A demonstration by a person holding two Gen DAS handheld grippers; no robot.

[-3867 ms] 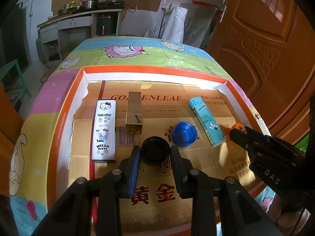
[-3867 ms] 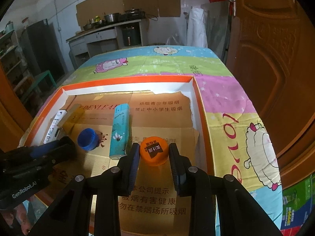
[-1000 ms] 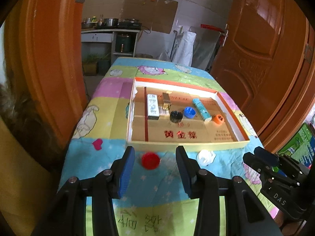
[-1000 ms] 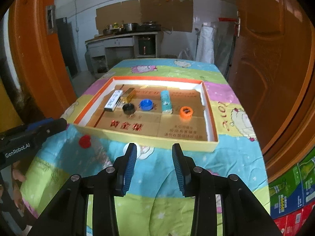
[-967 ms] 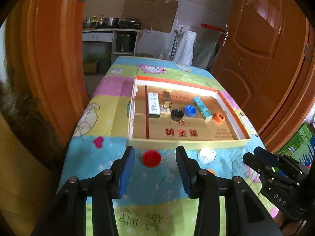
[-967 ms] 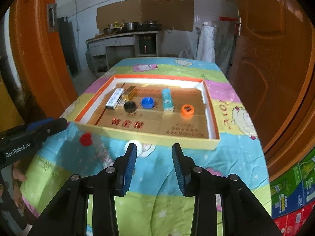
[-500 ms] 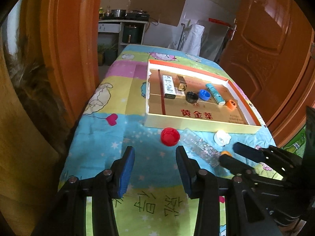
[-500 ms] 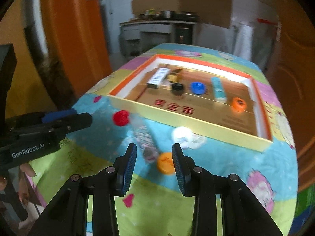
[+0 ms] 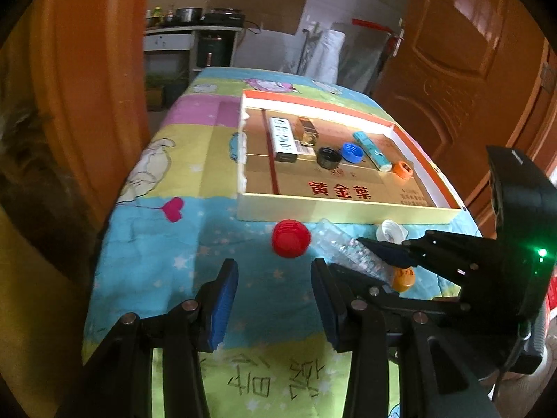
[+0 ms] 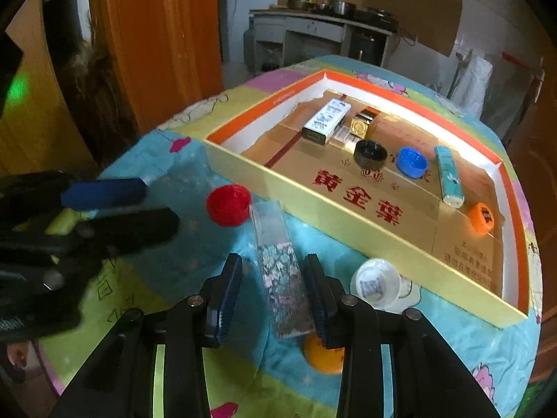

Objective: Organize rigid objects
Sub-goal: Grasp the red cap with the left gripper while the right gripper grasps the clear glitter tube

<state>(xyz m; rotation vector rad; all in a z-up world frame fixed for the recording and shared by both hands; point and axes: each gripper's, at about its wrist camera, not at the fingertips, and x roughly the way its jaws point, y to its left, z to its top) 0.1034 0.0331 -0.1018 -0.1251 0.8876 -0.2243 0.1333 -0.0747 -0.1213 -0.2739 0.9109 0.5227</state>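
A clear plastic box of glitter (image 10: pixel 282 271) lies on the colourful cloth in front of the cardboard tray (image 10: pixel 313 202). My right gripper (image 10: pixel 273 296) straddles its near end; the jaws are closing, with a gap still showing at the left pad. A red cap (image 9: pixel 291 238) sits just beyond my left gripper (image 9: pixel 273 299), which is open and empty. Beside the clear box (image 9: pixel 348 250) lie a white cap (image 10: pixel 374 285) and an orange cap (image 10: pixel 322 355), the latter partly under my right finger. The right gripper (image 9: pixel 393 254) shows in the left wrist view too.
Inside the tray (image 9: pixel 348 209) are a white printed box (image 9: pixel 283 137), a gold box (image 9: pixel 308 132), a black cap (image 9: pixel 329 157), a blue cap (image 9: pixel 352 152), a teal box (image 9: pixel 372 149) and an orange cap (image 9: pixel 402 169). Wooden doors stand close on both sides.
Both grippers have sunk toward the cloth. The right one swung left over the clear box, which now lies between its narrowing fingers. The red cap is nearer the left gripper.
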